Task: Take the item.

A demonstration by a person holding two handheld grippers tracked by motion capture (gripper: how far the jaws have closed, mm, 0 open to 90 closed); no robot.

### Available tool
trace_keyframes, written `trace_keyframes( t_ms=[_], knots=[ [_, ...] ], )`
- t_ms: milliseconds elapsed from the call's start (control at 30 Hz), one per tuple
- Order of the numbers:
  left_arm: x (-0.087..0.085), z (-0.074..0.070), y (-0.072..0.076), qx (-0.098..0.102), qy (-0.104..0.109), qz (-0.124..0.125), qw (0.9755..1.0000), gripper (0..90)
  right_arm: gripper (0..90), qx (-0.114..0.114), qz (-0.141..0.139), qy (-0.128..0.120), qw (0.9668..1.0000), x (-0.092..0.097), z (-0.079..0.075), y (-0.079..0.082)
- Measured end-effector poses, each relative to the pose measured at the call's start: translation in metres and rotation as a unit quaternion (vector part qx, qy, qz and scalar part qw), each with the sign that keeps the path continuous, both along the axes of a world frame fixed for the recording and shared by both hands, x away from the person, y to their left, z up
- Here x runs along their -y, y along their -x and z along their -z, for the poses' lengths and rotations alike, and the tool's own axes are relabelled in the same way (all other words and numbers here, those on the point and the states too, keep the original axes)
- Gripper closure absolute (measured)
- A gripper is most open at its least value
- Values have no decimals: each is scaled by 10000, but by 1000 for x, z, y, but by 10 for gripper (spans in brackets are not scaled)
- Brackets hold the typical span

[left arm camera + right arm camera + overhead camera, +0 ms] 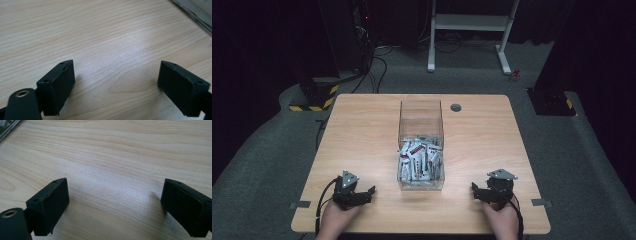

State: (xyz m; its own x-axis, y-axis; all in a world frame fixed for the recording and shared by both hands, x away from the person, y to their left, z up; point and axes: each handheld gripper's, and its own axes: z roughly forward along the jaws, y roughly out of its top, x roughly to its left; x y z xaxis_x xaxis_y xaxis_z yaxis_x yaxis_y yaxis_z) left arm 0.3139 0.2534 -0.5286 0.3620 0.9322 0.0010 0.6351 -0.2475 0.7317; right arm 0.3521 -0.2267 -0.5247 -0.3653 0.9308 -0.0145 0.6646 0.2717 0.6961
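Left claw (116, 82) and right claw (115, 205) wide open, empty — high view: packet-filled clear box (421, 150) between.

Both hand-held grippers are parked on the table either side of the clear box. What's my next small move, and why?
Probably lift the right hand-held gripper and swing it over the clear box. Both it and the left hand-held gripper are open and empty, resting on the table, while the packets lie piled in the open-topped box between them.
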Motion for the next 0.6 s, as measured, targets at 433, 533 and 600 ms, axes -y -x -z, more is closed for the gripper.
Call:
trace_keyframes(
  t_ms=[433,533,600],
  knots=[
    [7,-21,3,76,177,452,9988,159,77,-14,-23,-10,10000,0,0,-1],
    [8,-22,3,102,144,501,9986,160,77,-13,-22,-10,10000,0,0,-1],
    [9,-25,3,128,144,535,9984,160,77,-9,-20,-8,10000,0,0,-1]
  ],
)
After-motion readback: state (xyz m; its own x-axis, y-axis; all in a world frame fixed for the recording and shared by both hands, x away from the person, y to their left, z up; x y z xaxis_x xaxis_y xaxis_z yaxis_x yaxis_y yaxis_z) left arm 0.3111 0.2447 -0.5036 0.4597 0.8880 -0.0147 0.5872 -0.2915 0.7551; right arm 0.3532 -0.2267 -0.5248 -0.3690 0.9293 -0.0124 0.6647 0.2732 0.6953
